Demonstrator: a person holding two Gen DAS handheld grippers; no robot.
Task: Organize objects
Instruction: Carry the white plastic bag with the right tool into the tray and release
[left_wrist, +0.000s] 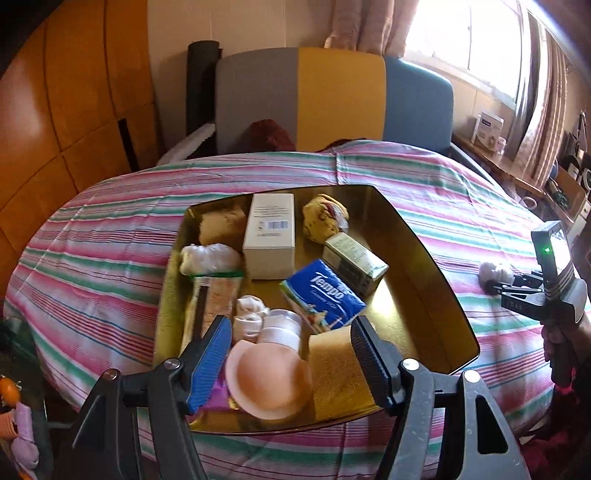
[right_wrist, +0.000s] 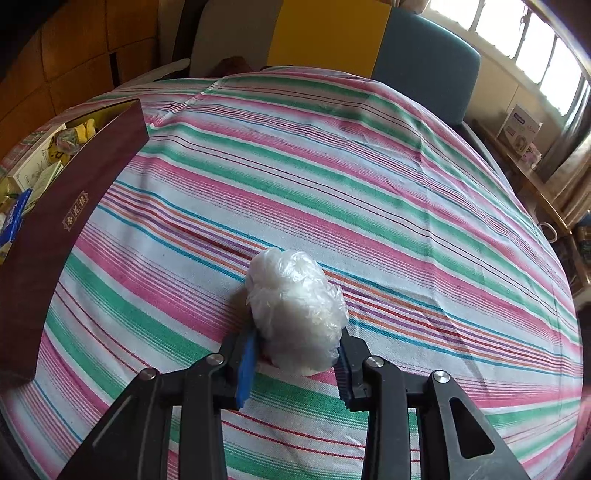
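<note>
A: What stands behind the striped cloth (right_wrist: 332, 155)?
B: A headboard (left_wrist: 332, 99) in grey, yellow and blue panels, against a pale wall.
A: And beside the headboard?
B: Orange wood panelling (left_wrist: 55, 110) to its left; to its right a bright window (left_wrist: 469, 37) with curtains (left_wrist: 543, 110) over a cluttered wooden shelf (left_wrist: 498, 162).

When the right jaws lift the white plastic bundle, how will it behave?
The bundle looks like crumpled thin film, so it will probably squash rather than resist. It seems light for its size. Its rounded shape may roll on the cloth if released, and the glossy film could slip from the right gripper.
</note>
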